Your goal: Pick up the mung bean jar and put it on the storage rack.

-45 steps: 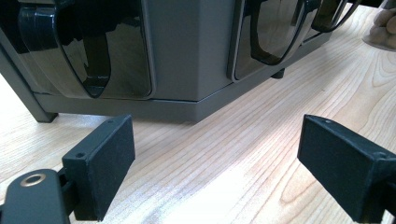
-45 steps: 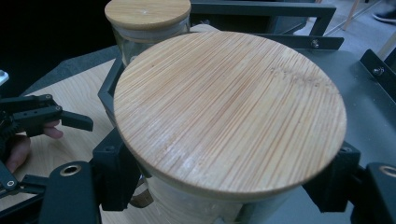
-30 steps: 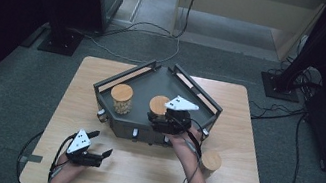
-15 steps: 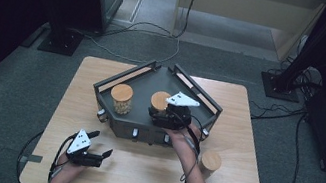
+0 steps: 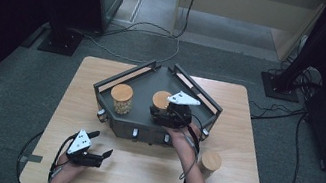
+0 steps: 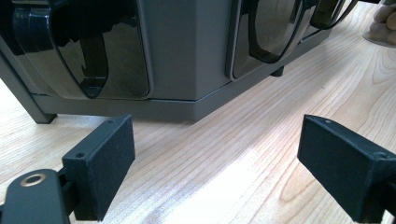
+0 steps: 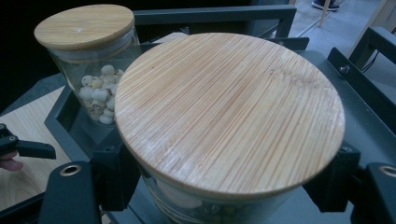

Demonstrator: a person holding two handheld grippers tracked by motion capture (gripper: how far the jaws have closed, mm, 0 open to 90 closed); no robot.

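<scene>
Grey carpet and trailing cables surround the pale wooden table (image 5: pixel 254 138), on which a dark angular tray (image 5: pixel 147 81) sits toward 12 o'clock. From the high view, three wooden-lidded jars count out: two inside the tray and a third jar (image 5: pixel 210 163) alone on the table at about 4 o'clock of the tray. The right gripper (image 5: pixel 159 116) has its jaws closed on the right-hand jar (image 5: pixel 161 99) in the tray. The right gripper view adds what the high view cannot: pale round seeds inside the left jar (image 7: pixel 91 56), and both pads (image 7: pixel 114 179) pressed to the glass under the held jar's lid. The left gripper (image 5: pixel 103 144) rests at 7 o'clock of the tray; the left gripper view shows its jaws wide apart, nothing between them, facing the tray's glossy front
</scene>
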